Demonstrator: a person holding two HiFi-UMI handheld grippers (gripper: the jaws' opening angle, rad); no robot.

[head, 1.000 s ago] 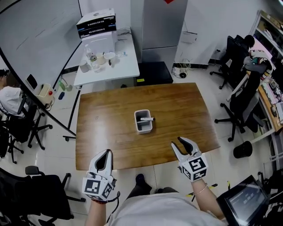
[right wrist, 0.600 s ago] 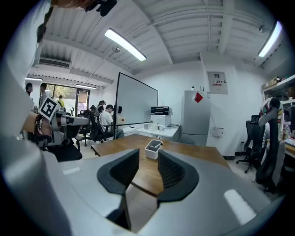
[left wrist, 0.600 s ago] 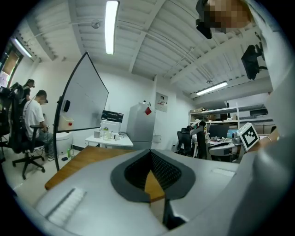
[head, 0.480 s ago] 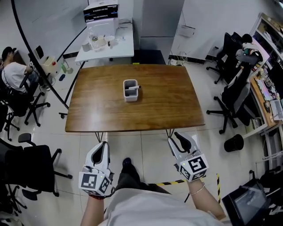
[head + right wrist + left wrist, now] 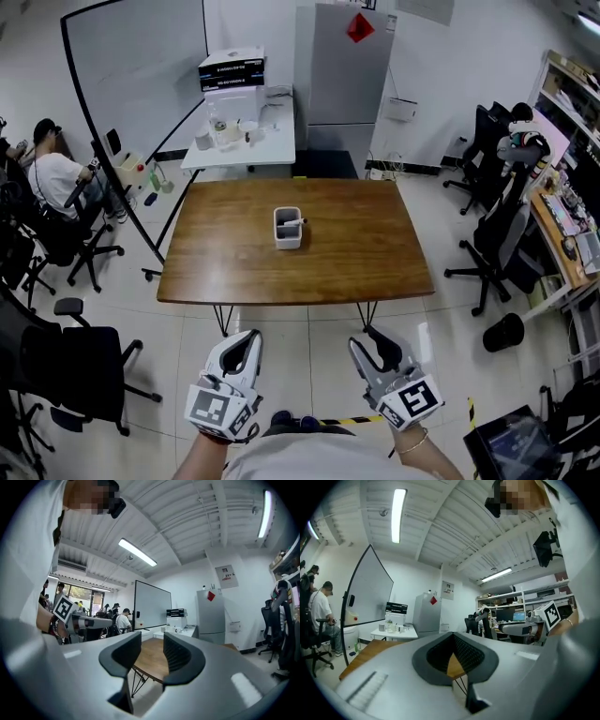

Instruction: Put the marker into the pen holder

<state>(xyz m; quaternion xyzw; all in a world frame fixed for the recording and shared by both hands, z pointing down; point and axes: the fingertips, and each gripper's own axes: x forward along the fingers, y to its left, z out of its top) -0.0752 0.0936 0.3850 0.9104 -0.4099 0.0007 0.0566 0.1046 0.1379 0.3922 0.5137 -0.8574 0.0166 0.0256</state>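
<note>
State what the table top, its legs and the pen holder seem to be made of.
Table top: wood or wood veneer, judging by the brown streaky grain. It is glossy, with pale reflections.
Legs: thin dark bent rods, probably metal.
Pen holder: pale grey-white box with smooth walls, likely plastic, though too small to be sure.

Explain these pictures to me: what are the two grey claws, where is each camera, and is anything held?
There is no robot arm: a person holds a hand-held gripper in each hand. The head view comes from a camera on the person's head, looking down. The left gripper and right gripper show at its bottom, short of the wooden table. The other two pictures come from cameras riding on each gripper, looking along its jaws. On the table stands a white pen holder with the marker in it. Nothing is held: the left jaws meet at the tips, the right jaws stand apart, and both are empty.
</note>
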